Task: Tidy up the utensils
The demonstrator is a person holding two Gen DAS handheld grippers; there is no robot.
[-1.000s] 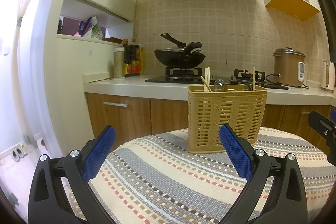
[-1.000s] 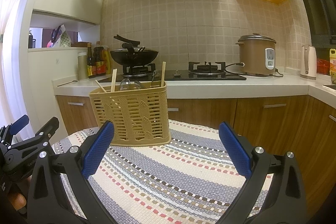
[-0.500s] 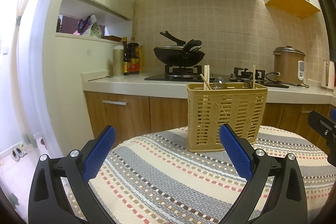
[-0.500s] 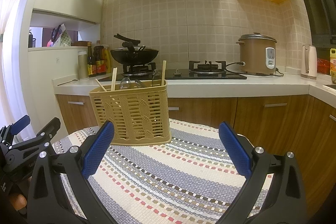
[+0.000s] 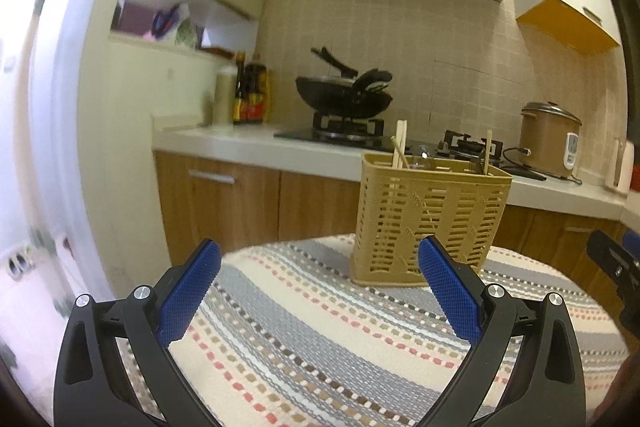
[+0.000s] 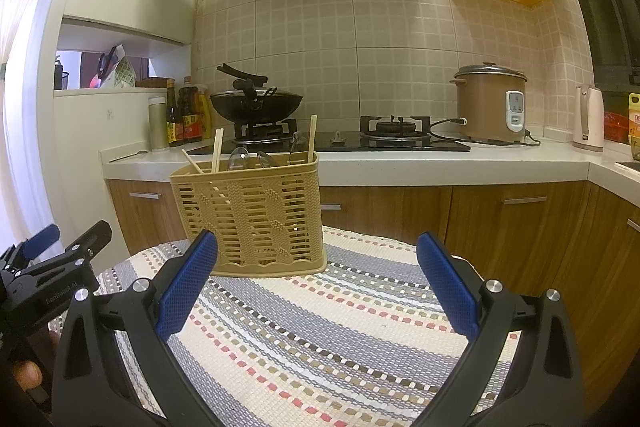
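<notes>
One basket [image 6: 256,215] stands at the table's [image 6: 340,331] far edge, holding four chopsticks [image 6: 311,139] and two spoons [image 6: 239,157]. Left tongs [image 5: 320,291] and right tongs [image 6: 318,287] gape, empty.

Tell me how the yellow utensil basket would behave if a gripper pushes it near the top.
The basket looks like thin slotted plastic, so probably light. It stands tall on a woven cloth, so it may tip rather than slide. Its chopsticks lean loosely and would likely shift.

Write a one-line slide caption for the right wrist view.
Open right gripper hovers over striped tablecloth, facing tan utensil basket holding chopsticks and spoons.
</notes>
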